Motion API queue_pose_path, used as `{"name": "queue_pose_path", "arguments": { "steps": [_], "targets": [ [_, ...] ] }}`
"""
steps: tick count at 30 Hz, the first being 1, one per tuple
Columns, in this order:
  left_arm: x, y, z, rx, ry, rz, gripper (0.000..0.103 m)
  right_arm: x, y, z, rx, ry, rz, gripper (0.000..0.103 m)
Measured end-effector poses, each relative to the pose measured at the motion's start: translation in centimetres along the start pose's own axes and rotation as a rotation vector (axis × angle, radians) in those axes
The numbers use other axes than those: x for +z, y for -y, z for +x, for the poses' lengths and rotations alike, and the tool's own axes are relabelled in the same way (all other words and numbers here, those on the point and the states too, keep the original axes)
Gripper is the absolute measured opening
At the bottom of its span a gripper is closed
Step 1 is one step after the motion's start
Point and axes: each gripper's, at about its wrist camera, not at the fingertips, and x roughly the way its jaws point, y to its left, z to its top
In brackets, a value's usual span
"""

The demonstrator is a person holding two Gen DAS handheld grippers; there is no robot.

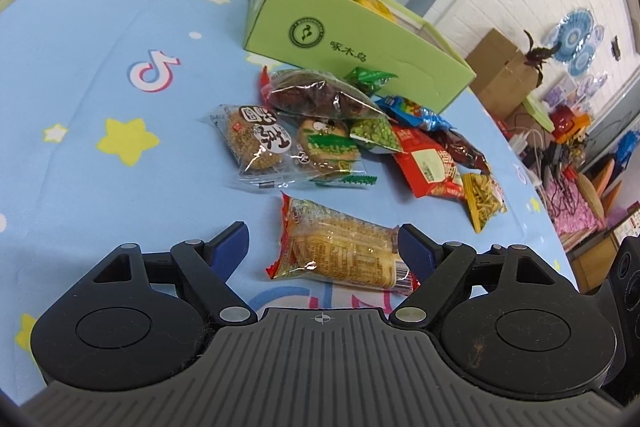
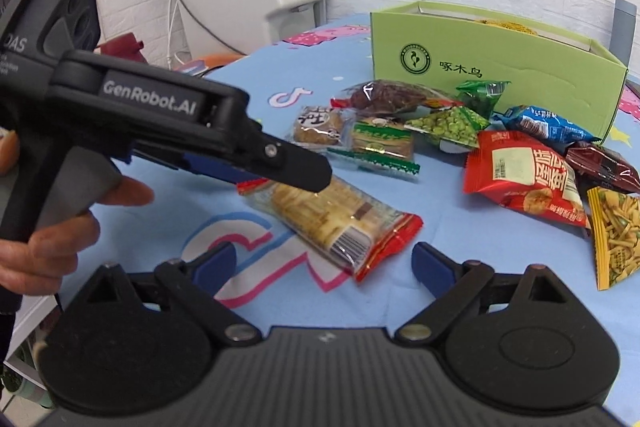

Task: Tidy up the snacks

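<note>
Snacks lie scattered on a blue cartoon tablecloth (image 1: 100,75) as two handheld grippers close in on a clear cracker packet (image 1: 340,251) with red ends. The left gripper (image 1: 322,245) stands wide open, the packet lying between its blue pads, just beside the right-hand one. The right gripper (image 2: 324,263), also wide open and empty, hovers with the packet's near end between its jaws. Beyond both, the remaining snack pile (image 2: 460,139) sits before an open green box (image 2: 496,67).

Bright, even indoor light; soft shadows under snack packets (image 1: 316,143) on blue tablecloth (image 1: 100,87). Glare on clear wrappers. Strong fisheye bending at edges, dark corners. Focus sharp throughout.
</note>
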Motion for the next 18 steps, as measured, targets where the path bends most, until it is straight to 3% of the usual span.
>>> {"name": "queue_pose_path", "arguments": {
  "steps": [7,15,18],
  "targets": [
    [0.4,-0.8,-0.7,-0.003,0.028,-0.062,0.072,1.6,1.2,0.9,-0.005,0.016,-0.039,0.093],
    [0.0,-2.8,-3.0,0.028,0.074,-0.13,0.073,1.5,-0.4,1.7,0.096,-0.027,-0.043,0.094],
    [-0.3,-3.3,-3.3,0.036,0.073,-0.15,0.073,0.5,-1.9,0.6,0.199,-0.026,-0.007,0.093]
  ]
}}
